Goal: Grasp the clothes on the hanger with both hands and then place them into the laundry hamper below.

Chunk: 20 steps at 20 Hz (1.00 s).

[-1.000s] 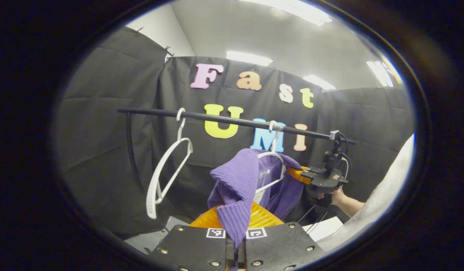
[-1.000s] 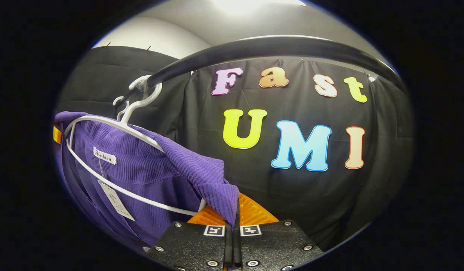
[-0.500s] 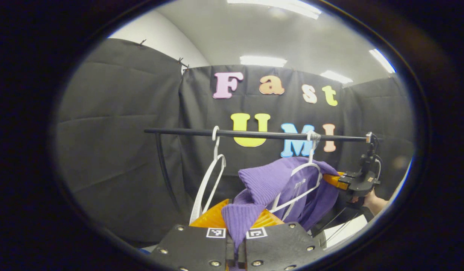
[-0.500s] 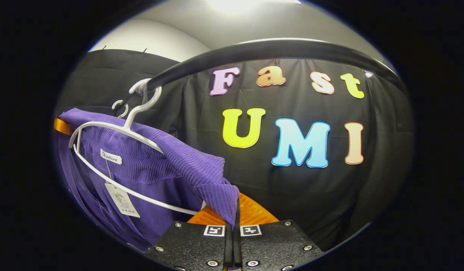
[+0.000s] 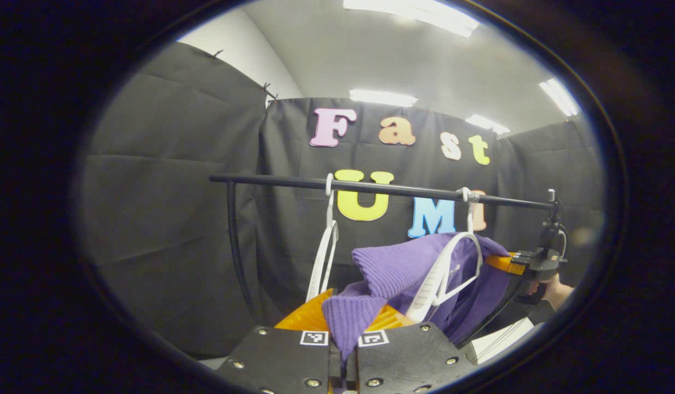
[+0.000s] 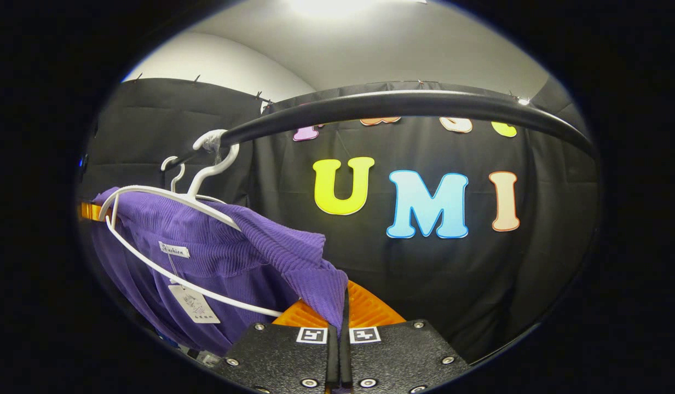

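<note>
Nearest, the left gripper [image 5: 342, 361] is clamped tight on a fold of the purple knit top [image 5: 392, 268]; the right gripper [image 6: 341, 358] pinches its other shoulder likewise. Beyond, the top drapes over the white hanger [image 6: 167, 230] hooked on the black rail [image 6: 403, 104]. Uneven pulling could snag the collar on the hanger, or drag the hanger off.

Ribbed purple knit garment [image 6: 233, 246], glossy white plastic hanger [image 6: 167, 197], matt black rail [image 6: 403, 104]

Purple garments [image 5: 394, 268]: one
White hangers [image 5: 325, 257]: two, one bare [image 5: 452, 262]
Black rails [image 5: 381, 189]: one
Tools [image 5: 342, 364]: two [image 6: 340, 361]
</note>
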Tool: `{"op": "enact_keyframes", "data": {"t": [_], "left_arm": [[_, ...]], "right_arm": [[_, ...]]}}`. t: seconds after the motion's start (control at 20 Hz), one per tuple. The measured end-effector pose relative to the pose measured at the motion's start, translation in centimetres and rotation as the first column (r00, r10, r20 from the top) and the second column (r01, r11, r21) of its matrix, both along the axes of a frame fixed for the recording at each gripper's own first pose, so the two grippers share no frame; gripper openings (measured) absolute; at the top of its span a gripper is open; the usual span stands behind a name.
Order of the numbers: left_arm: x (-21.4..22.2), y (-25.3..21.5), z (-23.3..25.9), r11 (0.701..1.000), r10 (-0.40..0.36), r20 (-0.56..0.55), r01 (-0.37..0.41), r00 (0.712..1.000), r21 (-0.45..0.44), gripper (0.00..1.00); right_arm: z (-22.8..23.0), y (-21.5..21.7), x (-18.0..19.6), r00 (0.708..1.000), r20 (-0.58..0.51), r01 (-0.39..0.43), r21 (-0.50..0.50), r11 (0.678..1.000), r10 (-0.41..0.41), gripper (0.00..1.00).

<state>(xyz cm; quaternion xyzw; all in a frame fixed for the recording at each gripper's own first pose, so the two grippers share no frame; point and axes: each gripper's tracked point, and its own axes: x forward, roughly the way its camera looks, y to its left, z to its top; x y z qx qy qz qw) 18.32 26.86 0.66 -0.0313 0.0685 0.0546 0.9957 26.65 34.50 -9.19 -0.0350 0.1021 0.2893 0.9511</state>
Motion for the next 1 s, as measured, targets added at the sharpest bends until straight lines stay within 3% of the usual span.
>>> {"op": "enact_keyframes", "data": {"t": [0.2, 0.3, 0.35, 0.4, 0.7, 1.0], "left_arm": [[1.2, 0.2, -3.2, 0.998, -0.006, 0.062, 0.009, 0.998, -0.063, 0.0], [1.4, 0.1, -4.7, 0.996, -0.002, 0.09, 0.01, 0.996, -0.086, 0.04], [1.7, -0.2, -5.4, 0.996, -0.005, 0.097, 0.014, 0.995, -0.089, 0.12], [2.0, -0.5, -6.3, 0.996, -0.011, 0.098, 0.019, 0.995, -0.086, 0.0], [3.2, -3.5, -8.5, 0.991, -0.06, 0.12, 0.074, 0.991, -0.113, 0.0], [5.6, -6.1, -8.6, 0.987, -0.018, 0.185, 0.047, 0.983, -0.153, 0.0]], "right_arm": [[0.5, -0.5, 0.4, 0.998, 0.037, 0.046, -0.02, 0.999, -0.046, 0.01], [0.7, -0.7, 0.6, 0.997, 0.052, 0.066, -0.033, 0.997, -0.065, 0.01], [0.7, -1.0, 0.7, 0.996, 0.051, 0.076, -0.035, 0.996, -0.074, 0.01], [0.8, -1.3, 0.8, 0.995, 0.054, 0.089, -0.033, 0.995, -0.087, 0.0], [1.7, -3.8, 2.5, 0.982, 0.119, 0.152, -0.054, 0.987, -0.145, 0.0], [1.9, -5.2, 3.9, 0.974, 0.17, 0.164, -0.068, 0.984, -0.15, 0.0]]}}
